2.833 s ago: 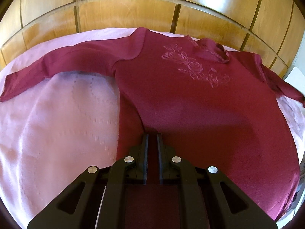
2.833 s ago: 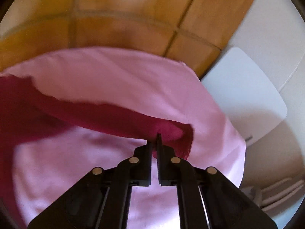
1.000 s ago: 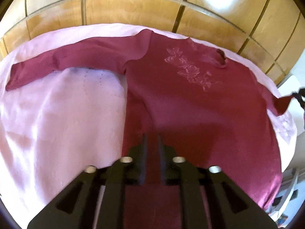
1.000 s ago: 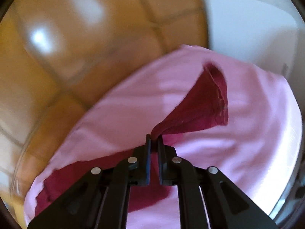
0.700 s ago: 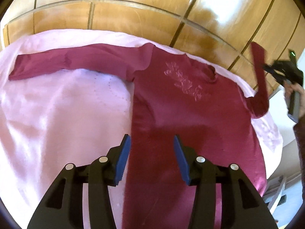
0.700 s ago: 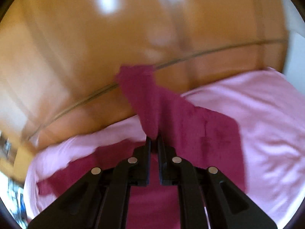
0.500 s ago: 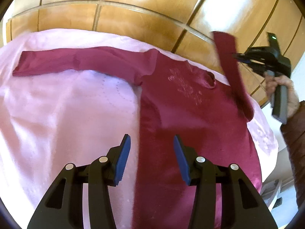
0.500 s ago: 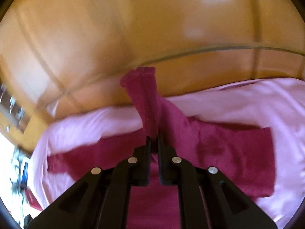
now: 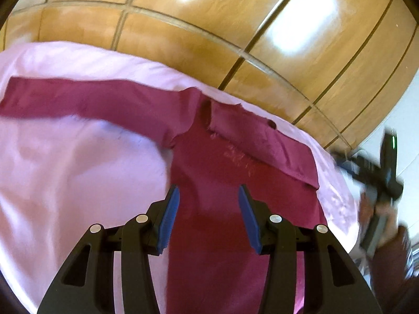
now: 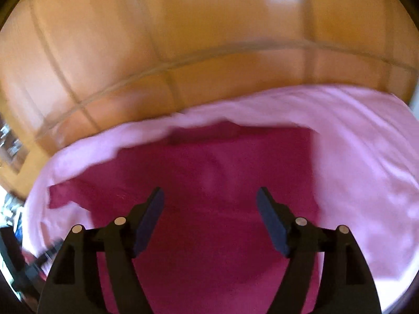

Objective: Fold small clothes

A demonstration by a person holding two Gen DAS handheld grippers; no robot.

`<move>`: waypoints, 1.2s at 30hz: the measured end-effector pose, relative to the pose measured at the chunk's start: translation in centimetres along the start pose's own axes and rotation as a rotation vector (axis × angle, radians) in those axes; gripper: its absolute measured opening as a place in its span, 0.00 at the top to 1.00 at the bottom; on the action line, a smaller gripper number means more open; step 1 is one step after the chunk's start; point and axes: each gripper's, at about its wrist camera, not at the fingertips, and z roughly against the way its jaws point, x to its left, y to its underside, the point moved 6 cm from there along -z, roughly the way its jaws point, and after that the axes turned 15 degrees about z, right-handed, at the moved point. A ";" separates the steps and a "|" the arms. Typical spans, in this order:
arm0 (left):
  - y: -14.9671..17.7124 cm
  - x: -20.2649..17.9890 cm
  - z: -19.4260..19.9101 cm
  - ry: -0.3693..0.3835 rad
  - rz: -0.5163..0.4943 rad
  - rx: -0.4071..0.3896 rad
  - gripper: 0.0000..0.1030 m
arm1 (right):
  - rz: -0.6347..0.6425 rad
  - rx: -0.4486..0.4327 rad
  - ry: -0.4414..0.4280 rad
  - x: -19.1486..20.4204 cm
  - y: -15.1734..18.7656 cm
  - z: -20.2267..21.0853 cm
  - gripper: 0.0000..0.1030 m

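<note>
Over the pink sheet [image 9: 65,170], the maroon top [image 9: 222,235] has one sleeve folded across; left gripper [image 9: 207,209] jaws parted, empty, right gripper [image 10: 209,212] jaws just sprang wide, nothing between them.

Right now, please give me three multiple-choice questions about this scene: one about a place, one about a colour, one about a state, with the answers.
1. Where does the folded-in sleeve lie?
A. across the chest of the shirt
B. hanging off the bed edge
C. under the sheet

2. What colour is the sheet under the shirt?
A. white
B. pale pink
C. green

3. How do the jaws of the right gripper stand?
A. shut on the sleeve
B. shut on nothing
C. open, with nothing between them

Answers: 1 A, the sleeve crosses the shirt below the collar. 2 B, pale pink cloth surrounds the maroon shirt. 3 C, the jaws have just opened and the pads stand apart above the shirt.
</note>
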 end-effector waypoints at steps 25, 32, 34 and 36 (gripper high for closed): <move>-6.8 -4.7 -17.7 -0.144 -0.025 0.117 0.79 | -0.089 -0.033 -0.010 -3.1 -3.4 -6.6 0.20; -6.0 -6.0 -14.4 -0.113 -0.094 0.016 0.98 | -0.049 0.033 0.131 -4.4 -2.9 -11.8 0.19; -5.6 -5.1 -14.7 -0.159 -0.077 0.026 0.98 | -0.046 0.076 0.141 -4.4 -1.3 -13.9 0.15; -5.1 -3.3 -16.6 -0.217 -0.050 0.078 0.95 | 0.028 0.021 0.199 -3.5 -0.4 -14.7 0.10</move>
